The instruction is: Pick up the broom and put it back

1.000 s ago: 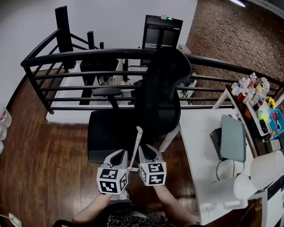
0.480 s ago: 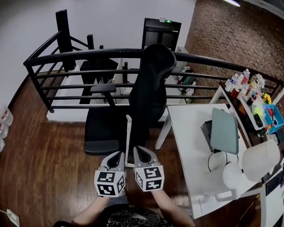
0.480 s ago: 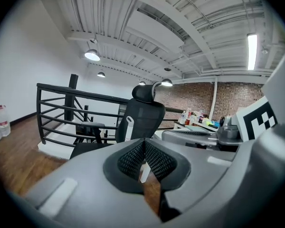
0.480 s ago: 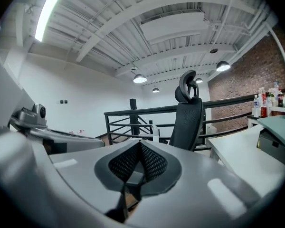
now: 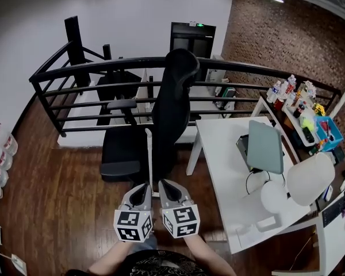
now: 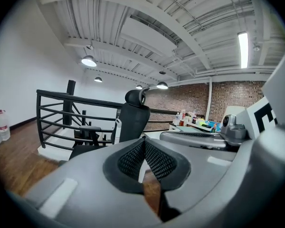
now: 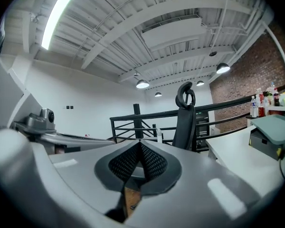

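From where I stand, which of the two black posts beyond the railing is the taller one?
The left post. It is thicker and rises clearly higher than the thin post to its right, which stands nearer the office chair.

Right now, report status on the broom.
Left gripper shut, right gripper shut, nothing gripped. Upright broom just ahead, beside the chair. The desk sits off right, not in the way.

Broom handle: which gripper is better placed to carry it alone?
Left, probably. A white strip, seemingly the handle, shows between the pads of the left gripper. The right gripper is shut beside it; whether it also grips, I cannot tell.
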